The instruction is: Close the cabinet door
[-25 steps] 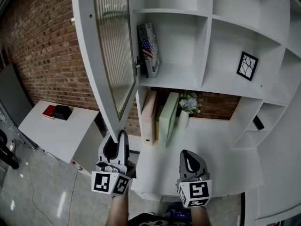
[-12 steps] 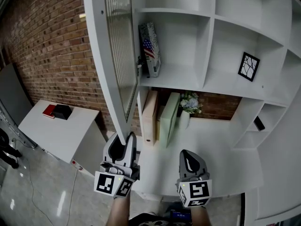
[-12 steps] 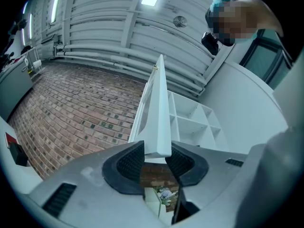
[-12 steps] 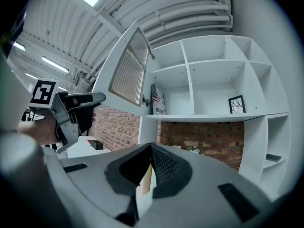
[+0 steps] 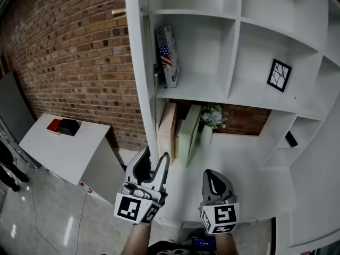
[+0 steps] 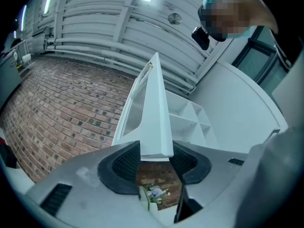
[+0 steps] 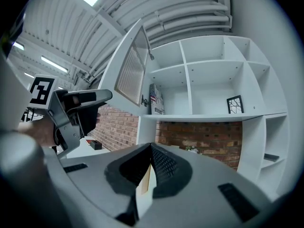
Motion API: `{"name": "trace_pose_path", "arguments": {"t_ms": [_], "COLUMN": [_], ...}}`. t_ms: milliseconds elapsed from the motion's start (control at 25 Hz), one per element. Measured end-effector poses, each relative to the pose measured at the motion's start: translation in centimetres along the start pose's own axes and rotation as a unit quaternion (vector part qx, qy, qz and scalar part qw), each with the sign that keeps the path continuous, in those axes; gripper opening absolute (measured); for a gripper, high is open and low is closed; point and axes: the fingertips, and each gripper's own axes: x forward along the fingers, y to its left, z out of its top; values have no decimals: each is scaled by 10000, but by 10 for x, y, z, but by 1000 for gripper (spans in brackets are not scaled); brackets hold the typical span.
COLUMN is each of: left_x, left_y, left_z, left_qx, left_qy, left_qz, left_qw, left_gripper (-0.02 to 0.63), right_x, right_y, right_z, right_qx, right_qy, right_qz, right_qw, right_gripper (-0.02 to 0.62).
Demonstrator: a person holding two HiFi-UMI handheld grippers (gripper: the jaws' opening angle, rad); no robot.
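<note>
Shelving cabinet (image 5: 202,92): flag-printed box (image 5: 167,54) in upper left compartment, framed picture (image 5: 279,74) right, flowers (image 5: 212,116) beneath. Grippers: left gripper (image 5: 153,154) jaws just widened, astride cabinet door (image 5: 143,78) edge; right gripper (image 5: 211,173) jaws together, empty.

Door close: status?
Done: nothing finished; the cabinet door stands out edge-on from the shelf unit. In hand: the left gripper straddles its lower corner, jaws have just been opening, not clamping. Left: swing it flush shut. Right gripper shut, idle.

Brick wall (image 5: 79,62), white table (image 5: 69,153) (glossy floor (image 5: 48,222))
</note>
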Motion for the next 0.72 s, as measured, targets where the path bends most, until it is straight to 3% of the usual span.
{"name": "trace_pose_path", "arguments": {"t_ms": [720], "left_x": [25], "left_y": [-37], "left_z": [-14], "left_qx": [20], "left_qy": [-24], "left_qz": [-297], "left_qw": [9996], "left_gripper": [215], "right_x": [-9], "right_y": [-39], "right_z": [-6], "right_qx": [333], "right_qy": [46], "right_qz": [-348], "right_qw": [9988], "right_gripper": [8]}}
